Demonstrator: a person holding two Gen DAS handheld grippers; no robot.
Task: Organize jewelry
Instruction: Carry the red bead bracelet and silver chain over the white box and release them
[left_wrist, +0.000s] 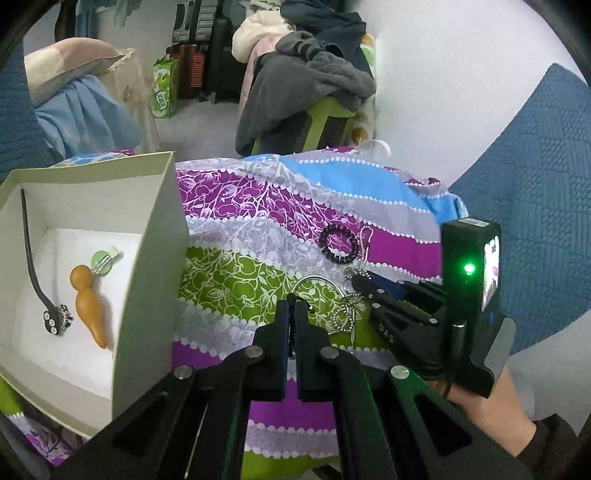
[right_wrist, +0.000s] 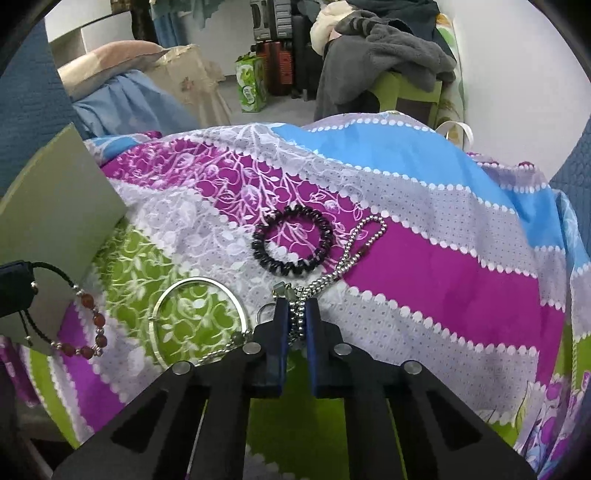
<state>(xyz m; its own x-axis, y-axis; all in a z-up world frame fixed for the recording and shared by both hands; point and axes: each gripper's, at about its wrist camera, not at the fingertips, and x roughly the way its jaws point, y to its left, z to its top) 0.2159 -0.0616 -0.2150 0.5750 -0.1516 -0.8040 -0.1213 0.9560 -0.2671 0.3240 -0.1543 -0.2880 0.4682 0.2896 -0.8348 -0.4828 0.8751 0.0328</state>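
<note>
My left gripper (left_wrist: 295, 306) is shut on the black cord of a red-bead bracelet (right_wrist: 96, 325). The bracelet hangs from it at the left of the right wrist view, in front of an open pale box (left_wrist: 147, 258). Inside the box lie a black strap (left_wrist: 31, 266), an orange wooden gourd-shaped piece (left_wrist: 88, 306) and a green clip (left_wrist: 103, 260). My right gripper (right_wrist: 297, 310) is shut on a silver ball chain (right_wrist: 354, 243) that trails over the cloth. A black bead bracelet (right_wrist: 293, 240) and a silver bangle (right_wrist: 195, 317) lie just beyond and to the left of it.
The jewelry rests on a striped purple, green and blue cloth (right_wrist: 424, 280). Blue quilted upholstery (left_wrist: 535, 192) stands at the right. A clothes-piled green chair (left_wrist: 317, 118) and a green carton (left_wrist: 164, 88) are behind. A person's hand (left_wrist: 491, 402) holds the right gripper.
</note>
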